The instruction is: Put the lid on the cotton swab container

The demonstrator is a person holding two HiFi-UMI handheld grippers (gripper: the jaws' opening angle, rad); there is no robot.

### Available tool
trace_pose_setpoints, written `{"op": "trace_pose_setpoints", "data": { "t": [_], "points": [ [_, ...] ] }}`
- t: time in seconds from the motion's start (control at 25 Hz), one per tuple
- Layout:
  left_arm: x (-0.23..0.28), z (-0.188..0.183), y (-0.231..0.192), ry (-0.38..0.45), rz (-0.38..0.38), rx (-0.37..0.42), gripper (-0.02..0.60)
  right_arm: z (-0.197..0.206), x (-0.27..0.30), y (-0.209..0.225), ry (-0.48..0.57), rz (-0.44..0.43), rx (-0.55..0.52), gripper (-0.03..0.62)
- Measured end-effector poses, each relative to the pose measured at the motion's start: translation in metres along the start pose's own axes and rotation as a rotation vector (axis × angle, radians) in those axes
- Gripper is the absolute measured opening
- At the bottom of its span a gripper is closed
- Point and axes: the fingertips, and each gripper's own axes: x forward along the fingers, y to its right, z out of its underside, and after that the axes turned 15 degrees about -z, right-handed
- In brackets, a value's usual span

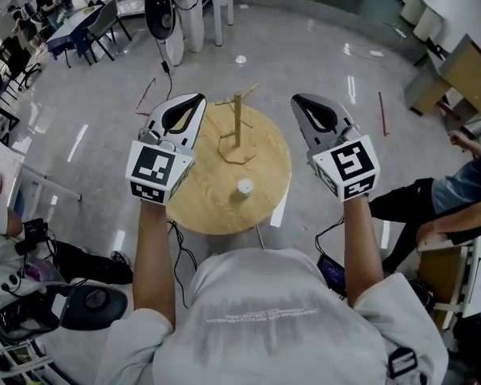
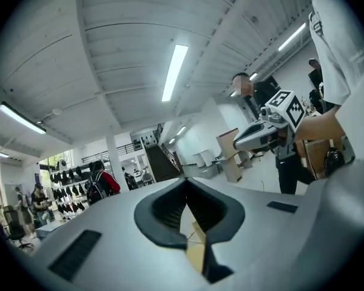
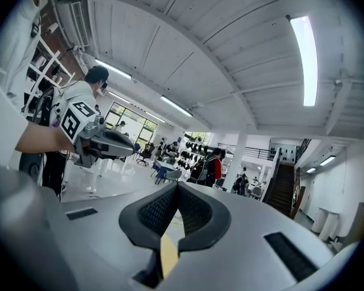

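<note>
left tongs (image 1: 198, 99), right tongs (image 1: 297, 99): closed | container (image 1: 244, 188) on table (image 1: 199, 207), between them

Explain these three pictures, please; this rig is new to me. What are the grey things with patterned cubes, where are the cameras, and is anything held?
There is no robot: a person holds a two-jaw gripper, cube included, in each hand. The head view looks down from the person's head: the left gripper and right gripper hang over a round wooden table. On it stand a wooden peg stand and a small white container; whether it is capped I cannot tell. The other two pictures come from a camera on each gripper, looking along its jaws. Both are shut and empty.
</note>
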Motion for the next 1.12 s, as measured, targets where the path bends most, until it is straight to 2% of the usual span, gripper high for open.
{"op": "trace_pose_setpoints", "data": {
  "t": [0.16,0.32,1.12],
  "points": [
    [-0.004,-0.02,-0.002,0.048,-0.013,-0.001,0.018,-0.013,0.001,-0.001,0.014,-0.002,-0.032,0.026],
    [-0.005,-0.024,-0.004,0.065,-0.018,0.008,0.018,-0.014,0.007,-0.002,0.017,-0.012,-0.036,0.026],
    [0.0,-0.001,-0.002,-0.006,-0.007,-0.018,0.018,0.004,0.008,0.003,0.005,0.008,0.013,0.026]
  ]
}}
